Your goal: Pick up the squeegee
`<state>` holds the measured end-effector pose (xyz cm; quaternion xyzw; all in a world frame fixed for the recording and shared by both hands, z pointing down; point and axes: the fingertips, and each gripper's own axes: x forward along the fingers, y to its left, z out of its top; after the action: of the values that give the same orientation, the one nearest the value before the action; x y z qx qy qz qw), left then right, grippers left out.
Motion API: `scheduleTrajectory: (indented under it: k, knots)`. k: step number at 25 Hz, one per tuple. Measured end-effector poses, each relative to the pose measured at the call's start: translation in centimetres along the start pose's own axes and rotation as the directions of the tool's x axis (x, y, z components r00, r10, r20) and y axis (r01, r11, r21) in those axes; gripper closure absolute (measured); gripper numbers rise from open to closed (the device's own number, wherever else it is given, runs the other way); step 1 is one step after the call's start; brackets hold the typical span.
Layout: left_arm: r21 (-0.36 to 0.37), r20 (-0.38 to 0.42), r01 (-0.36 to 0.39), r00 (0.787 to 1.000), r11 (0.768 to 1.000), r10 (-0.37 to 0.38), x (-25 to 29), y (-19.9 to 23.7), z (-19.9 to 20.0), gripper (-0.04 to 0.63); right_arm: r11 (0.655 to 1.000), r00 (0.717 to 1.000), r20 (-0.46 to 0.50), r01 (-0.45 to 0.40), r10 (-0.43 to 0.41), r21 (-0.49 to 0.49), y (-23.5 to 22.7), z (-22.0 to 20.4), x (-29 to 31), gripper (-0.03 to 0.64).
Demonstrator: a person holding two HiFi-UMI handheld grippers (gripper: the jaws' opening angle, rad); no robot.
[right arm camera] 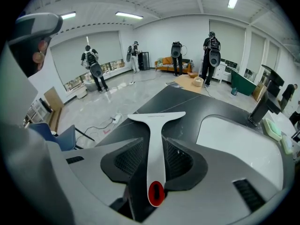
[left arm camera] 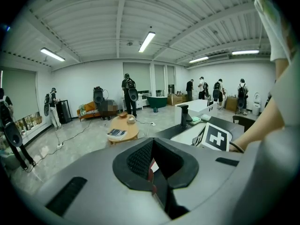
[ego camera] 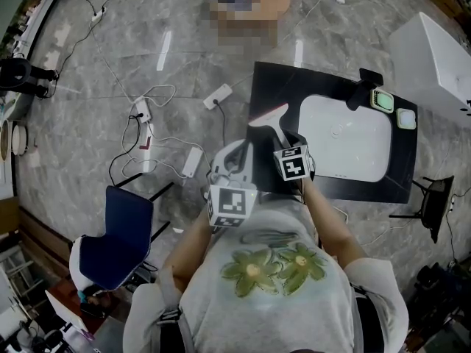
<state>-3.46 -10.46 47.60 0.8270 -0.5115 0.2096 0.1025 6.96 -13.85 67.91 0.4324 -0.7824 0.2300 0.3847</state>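
The squeegee (ego camera: pixel 270 120) is white, T-shaped, with a red-ringed hole at the end of its handle (right arm camera: pixel 156 193). My right gripper (ego camera: pixel 284 140) is shut on the handle and holds it above the near left corner of the black table (ego camera: pixel 265 87). Its blade (right arm camera: pixel 156 118) points away from me, level, over the table's edge. My left gripper (ego camera: pixel 237 150) hangs just left of the right one, off the table, with its jaws together (left arm camera: pixel 153 167) and nothing held. The right gripper's marker cube (left arm camera: pixel 216 137) shows beside it.
A white sink (ego camera: pixel 346 134) is set in the black table, with a black faucet (ego camera: pixel 366 87) and two green-white dishes (ego camera: pixel 383 99) behind it. A blue chair (ego camera: pixel 118 237), power strips and cables (ego camera: pixel 147 120) lie on the floor to the left. Several people stand far off.
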Motion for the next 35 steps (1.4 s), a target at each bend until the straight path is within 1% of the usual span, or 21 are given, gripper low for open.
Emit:
scheduleTrajectory:
  k: [11, 19, 24, 29, 35]
  knots:
    - [-0.017, -0.014, 0.005, 1.000, 1.000, -0.005, 0.7, 0.3, -0.3, 0.586, 1.000, 1.000, -0.031, -0.004, 0.004, 0.009, -0.2, -0.6, 0.8, 0.480]
    - [-0.033, -0.026, 0.003, 1.000, 0.999, -0.004, 0.9, 0.7, -0.5, 0.586, 1.000, 0.999, -0.033, -0.001, 0.001, 0.001, 0.0, -0.7, 1.0, 0.481]
    - [-0.031, -0.029, 0.004, 1.000, 1.000, -0.005, 1.0, 1.0, -0.6, 0.586, 1.000, 0.997, -0.071, 0.004, -0.005, -0.010, -0.1, -1.1, 1.2, 0.484]
    - [-0.032, -0.035, -0.003, 0.999, 0.999, 0.002, 1.0, 1.3, -0.6, 0.586, 1.000, 0.998, -0.059, 0.013, -0.015, -0.023, -0.2, -1.1, 1.2, 0.494]
    - [-0.041, -0.032, -0.016, 0.999, 0.999, 0.014, 0.9, 2.0, -0.6, 0.586, 1.000, 0.999, -0.048, -0.001, 0.000, -0.020, -0.2, -1.1, 1.4, 0.495]
